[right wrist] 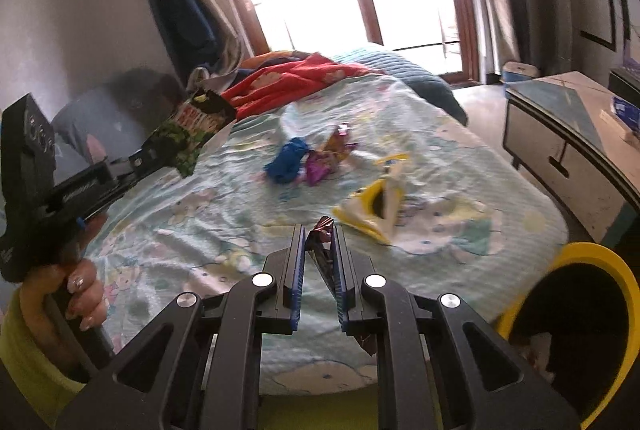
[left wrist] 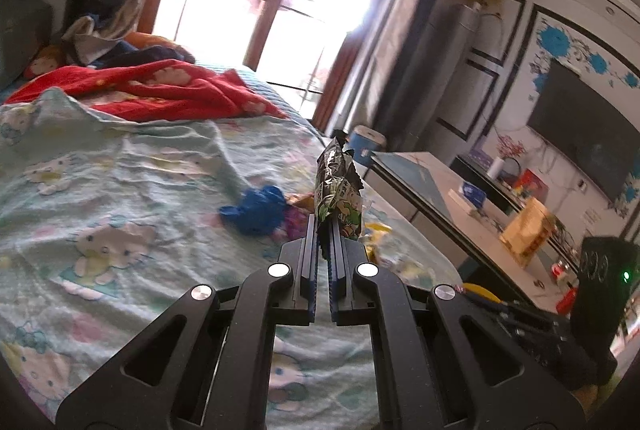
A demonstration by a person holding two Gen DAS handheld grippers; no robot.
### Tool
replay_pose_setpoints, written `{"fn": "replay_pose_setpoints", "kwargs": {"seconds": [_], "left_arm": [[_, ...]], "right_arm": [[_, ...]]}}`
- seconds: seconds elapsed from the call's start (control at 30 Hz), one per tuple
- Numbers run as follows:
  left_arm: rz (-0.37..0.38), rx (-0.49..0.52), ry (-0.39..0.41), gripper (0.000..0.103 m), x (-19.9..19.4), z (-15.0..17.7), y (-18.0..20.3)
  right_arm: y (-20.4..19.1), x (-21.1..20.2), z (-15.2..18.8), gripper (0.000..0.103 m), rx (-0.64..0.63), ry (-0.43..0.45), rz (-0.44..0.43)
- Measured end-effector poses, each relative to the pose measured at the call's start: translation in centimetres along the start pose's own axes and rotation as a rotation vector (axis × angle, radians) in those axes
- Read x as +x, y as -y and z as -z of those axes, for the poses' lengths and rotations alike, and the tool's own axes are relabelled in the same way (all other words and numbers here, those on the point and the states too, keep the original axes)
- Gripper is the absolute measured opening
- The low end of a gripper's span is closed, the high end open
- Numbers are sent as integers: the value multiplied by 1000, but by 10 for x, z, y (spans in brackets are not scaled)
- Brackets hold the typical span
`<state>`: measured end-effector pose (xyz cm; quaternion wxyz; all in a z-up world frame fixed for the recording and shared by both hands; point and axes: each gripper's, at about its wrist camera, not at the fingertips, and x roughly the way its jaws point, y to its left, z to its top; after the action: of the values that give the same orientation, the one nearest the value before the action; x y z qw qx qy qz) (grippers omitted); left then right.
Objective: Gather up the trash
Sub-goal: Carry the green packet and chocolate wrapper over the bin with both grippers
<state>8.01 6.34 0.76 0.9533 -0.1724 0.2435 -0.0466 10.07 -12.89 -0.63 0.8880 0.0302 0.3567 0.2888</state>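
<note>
My left gripper [left wrist: 325,226] is shut on a green snack bag [left wrist: 338,190], which sticks up from the fingertips above the bed; the same gripper [right wrist: 160,154] and green snack bag [right wrist: 192,126] show at the left of the right wrist view. A dark brown wrapper [right wrist: 320,242] is pinched in my right gripper [right wrist: 319,230], above the bed's near edge. On the sheet lie a blue crumpled piece [right wrist: 286,160], a purple and gold wrapper [right wrist: 324,160] and a yellow and white packet [right wrist: 376,206]. A yellow-rimmed bin [right wrist: 576,330] stands at the lower right.
The bed [left wrist: 100,190] has a pale cartoon-print sheet and a red blanket [left wrist: 152,90] near the pillows. A low table [left wrist: 460,198] with boxes stands right of the bed. Beyond are a bright window, curtains and a wall television [left wrist: 588,134]. A hand [right wrist: 76,290] holds the left gripper's handle.
</note>
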Motion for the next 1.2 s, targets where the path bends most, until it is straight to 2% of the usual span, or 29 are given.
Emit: {"fn": "replay_pose_setpoints", "kwargs": {"seconds": [0.53,1.0,1.2], "left_arm": [[144,134,-81,1,9,29,72],[244,325,-192,1,28,81,141],[278,373,-229,1,39,96,165]], "right_arm": [[74,-50,-1,13,111,71,111],[140,-82,8,13,240,111,188],[172,-92,19,13,311,119,217]]}}
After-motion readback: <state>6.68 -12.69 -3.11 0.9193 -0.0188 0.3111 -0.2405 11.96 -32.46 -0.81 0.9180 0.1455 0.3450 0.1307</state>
